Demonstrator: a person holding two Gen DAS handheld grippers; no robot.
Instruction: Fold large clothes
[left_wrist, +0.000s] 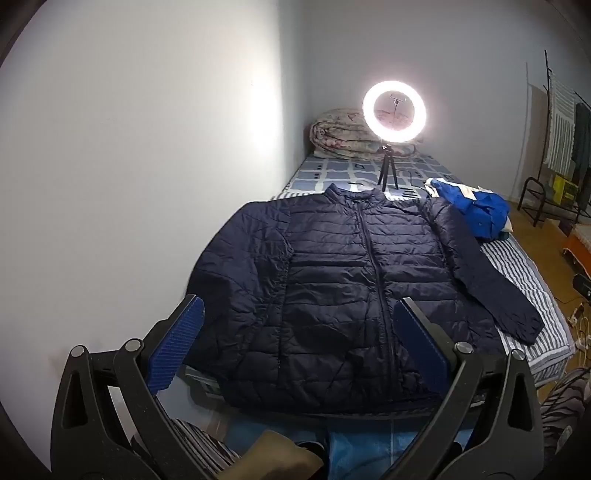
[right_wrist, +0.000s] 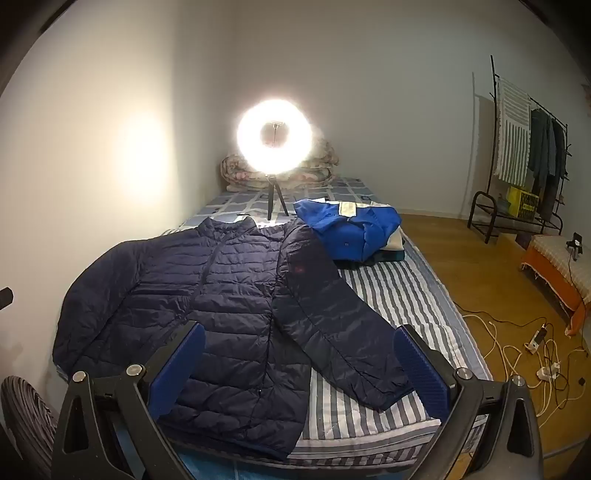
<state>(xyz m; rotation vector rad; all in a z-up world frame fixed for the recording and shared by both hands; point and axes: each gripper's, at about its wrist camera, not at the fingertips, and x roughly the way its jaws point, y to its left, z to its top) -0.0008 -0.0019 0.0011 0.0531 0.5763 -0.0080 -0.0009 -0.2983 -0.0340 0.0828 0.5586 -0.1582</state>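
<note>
**Jacket laid flat on the bed, both grippers held back and open**

Navy quilted jacket (left_wrist: 340, 280) lies spread face up on a bed (right_wrist: 406, 295), zipped, collar toward the far end and hem toward me. It is flat, which I take to be the reason for the layout: a puffy garment folds cleanly only from a smooth start. One sleeve (right_wrist: 332, 325) runs out diagonally over the striped sheet toward the bed's open side; the other lies against the wall side, tucked close to the body.

I hold the left gripper (left_wrist: 299, 350) above the hem, tilted down, its jaws wide with nothing between them. The right gripper (right_wrist: 299, 365) hangs over the outstretched sleeve and hem corner, jaws equally wide and empty. Neither touches fabric.

A lit ring light (left_wrist: 394, 117) on a small tripod stands beyond the collar (it glares badly in the right view). A bright blue garment (right_wrist: 351, 229) sits bundled beside the jacket's shoulder, near but seemingly set aside. My guess is that the sleeves get folded inward first.
</note>
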